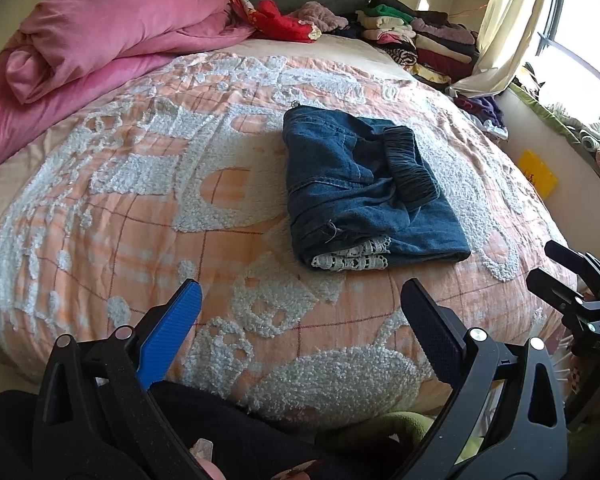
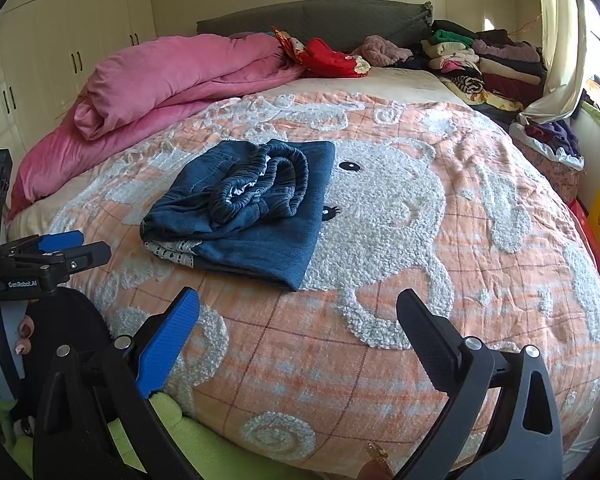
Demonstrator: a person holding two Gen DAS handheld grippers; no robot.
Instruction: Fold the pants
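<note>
Dark blue denim pants (image 1: 364,188) lie folded into a compact bundle on the orange and white bedspread (image 1: 140,208), elastic waistband on top and white lace hem poking out at the near edge. In the right wrist view the same pants (image 2: 252,208) sit left of centre. My left gripper (image 1: 300,304) is open, held back from the bundle near the bed's foot, nothing between its fingers. My right gripper (image 2: 298,312) is open too, also short of the pants and empty. Each gripper shows at the edge of the other's view: the right one (image 1: 556,272), the left one (image 2: 76,246).
A rolled pink duvet (image 1: 100,40) fills the bed's left side. Red cloth (image 1: 284,20) and stacks of folded clothes (image 1: 420,40) line the headboard and right side. A curtain (image 1: 504,28) and window are at right, a yellow box (image 1: 538,172) on the floor, wardrobes (image 2: 60,48) at left.
</note>
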